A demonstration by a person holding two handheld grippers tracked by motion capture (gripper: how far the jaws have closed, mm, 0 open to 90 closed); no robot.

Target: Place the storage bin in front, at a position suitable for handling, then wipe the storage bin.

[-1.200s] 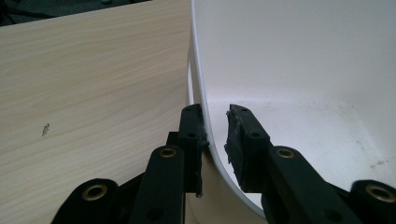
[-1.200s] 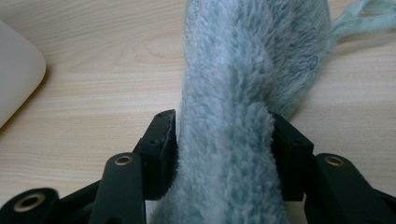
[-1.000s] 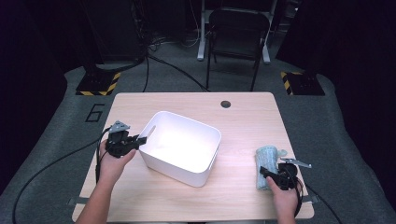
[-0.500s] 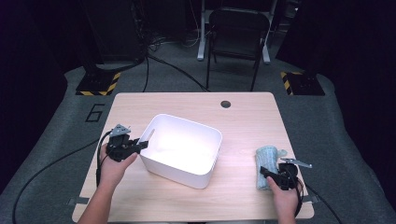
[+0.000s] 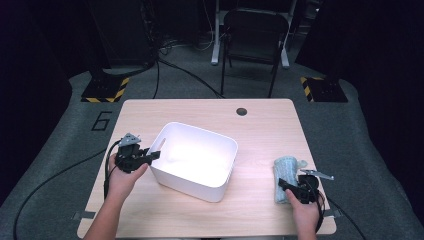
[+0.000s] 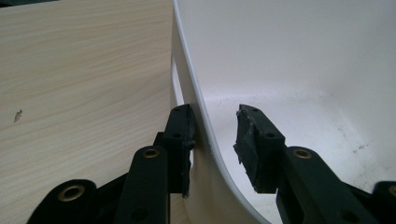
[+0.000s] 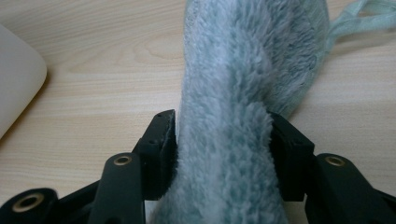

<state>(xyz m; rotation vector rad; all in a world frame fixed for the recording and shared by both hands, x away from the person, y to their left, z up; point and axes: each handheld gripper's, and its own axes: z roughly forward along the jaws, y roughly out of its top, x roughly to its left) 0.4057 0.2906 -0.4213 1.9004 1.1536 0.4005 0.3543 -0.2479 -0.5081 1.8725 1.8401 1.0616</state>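
A white plastic bin [image 5: 190,182] stands in the middle of the wooden table [image 5: 260,125]. My left gripper [image 5: 154,156] straddles the bin's left wall [image 6: 198,112]. One jaw rests against the outside and the other stands apart inside, so the gripper [image 6: 215,126] is open. Its jaws have just been opening. At the right, near the front edge, lies a rolled, fluffy light-green towel [image 5: 287,167]. My right gripper [image 5: 282,184] is shut on the towel's near end. Both pads press into the pile [image 7: 247,56], and the gripper [image 7: 223,135] stays low on the table.
A rounded corner of the bin [image 7: 16,74] lies to the left of the towel. A dark cable hole [image 5: 242,111] sits near the table's far edge. A black chair [image 5: 255,30] stands beyond the table. Cables trail off the left side of the table.
The left gripper's jaws have spread apart on the bin's wall. The bin, the towel and the right hand have stayed in place.
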